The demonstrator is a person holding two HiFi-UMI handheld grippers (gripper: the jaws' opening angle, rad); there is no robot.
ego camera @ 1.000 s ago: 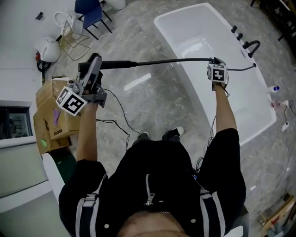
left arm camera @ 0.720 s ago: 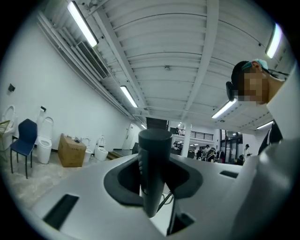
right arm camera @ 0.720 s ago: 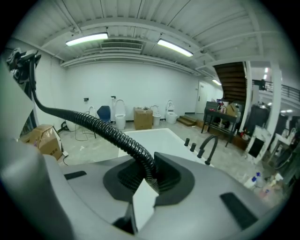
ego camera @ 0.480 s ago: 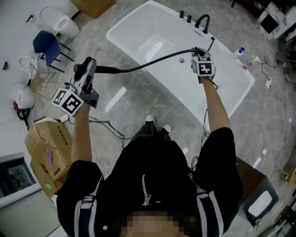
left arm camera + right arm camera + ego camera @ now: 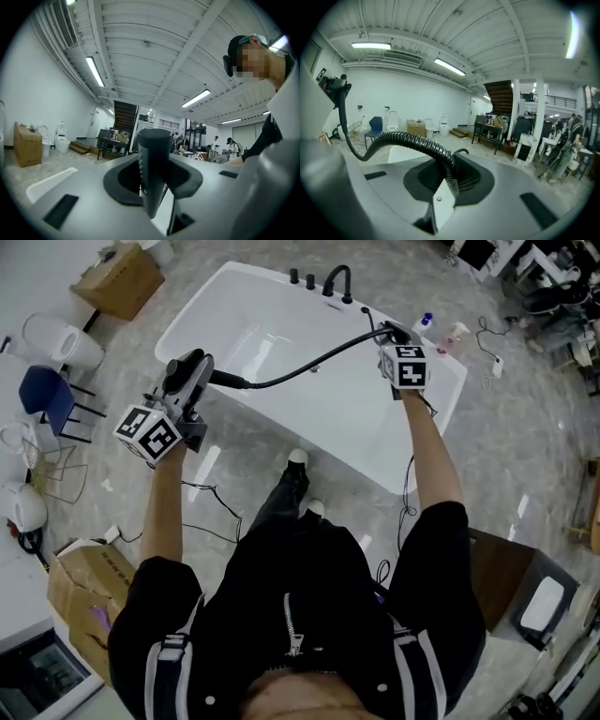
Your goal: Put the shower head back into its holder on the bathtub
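Shower head is clamped in the left hand-held gripper at centre-left of the head view, by the left edge of the bathtub and well apart from the faucet at top centre. Hose is gripped by the right hand-held gripper, upper right, its jaws just closed further on it.

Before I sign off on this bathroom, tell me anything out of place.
The shower head is up in the left gripper, not docked; its hose stretches over the bathtub to the right gripper.
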